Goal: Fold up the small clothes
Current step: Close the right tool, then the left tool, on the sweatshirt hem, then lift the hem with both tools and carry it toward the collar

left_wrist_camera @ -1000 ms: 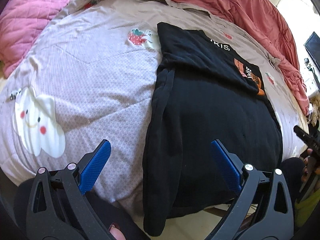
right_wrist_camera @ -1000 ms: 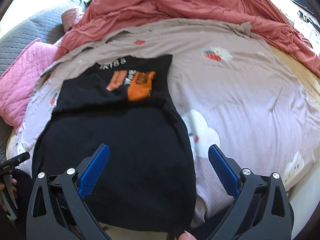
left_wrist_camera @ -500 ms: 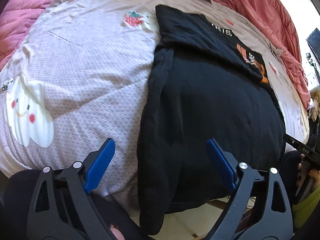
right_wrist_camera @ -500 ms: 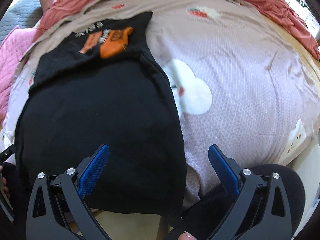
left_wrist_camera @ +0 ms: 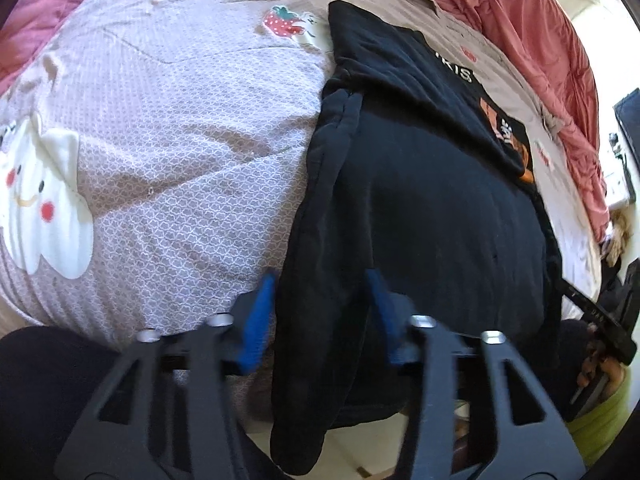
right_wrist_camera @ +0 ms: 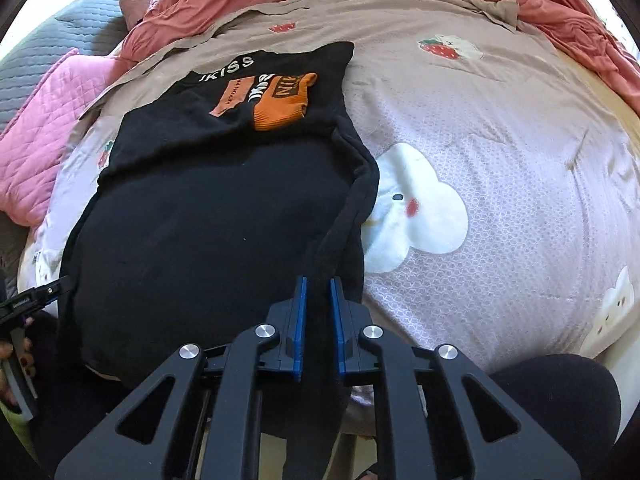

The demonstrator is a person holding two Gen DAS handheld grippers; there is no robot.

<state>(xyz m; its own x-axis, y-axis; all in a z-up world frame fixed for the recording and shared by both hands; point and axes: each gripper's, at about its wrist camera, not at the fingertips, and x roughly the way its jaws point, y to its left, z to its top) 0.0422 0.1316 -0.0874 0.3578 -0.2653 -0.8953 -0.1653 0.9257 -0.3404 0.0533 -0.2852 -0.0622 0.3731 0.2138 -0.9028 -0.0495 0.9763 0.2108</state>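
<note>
left wrist view. left gripper (left_wrist_camera: pixel 322 312) points steeply down at the near edge of the bed. its jaws are closing, blurred with motion. the left hem edge of the black garment (left_wrist_camera: pixel 420 208) sits between the blue pads (left_wrist_camera: pixel 258 320). a gap shows beside the cloth on both sides, so no firm pinch is visible. left of the gripper: lilac duvet cover (left_wrist_camera: pixel 180 120) with a white cloud-face print (left_wrist_camera: pixel 44 208). ahead and slightly left: strawberry print (left_wrist_camera: pixel 282 24). ahead and right: the garment runs away from the gripper, its far part folded back over the body, orange patch (left_wrist_camera: pixel 508 136) near its right edge. beyond it: coral blanket (left_wrist_camera: pixel 520 20). far right, level with the fingertips: the other tool's black tip, a hand (left_wrist_camera: pixel 604 368) behind it.

right wrist view. far left, level with the gripper: the other tool's tip and a hand (right_wrist_camera: pixel 16 360). ahead and left: pink quilt (right_wrist_camera: pixel 36 120), then the garment body (right_wrist_camera: pixel 208 220), white lettering and orange patch (right_wrist_camera: pixel 280 100) on the folded-back far part. right gripper (right_wrist_camera: pixel 318 292): jaws closing, pads nearly together, the garment's right hem corner clamped between them, cloth hanging below. ahead and right: cloud print (right_wrist_camera: pixel 416 208), touching the garment's right edge, on the duvet cover (right_wrist_camera: pixel 520 160).
</note>
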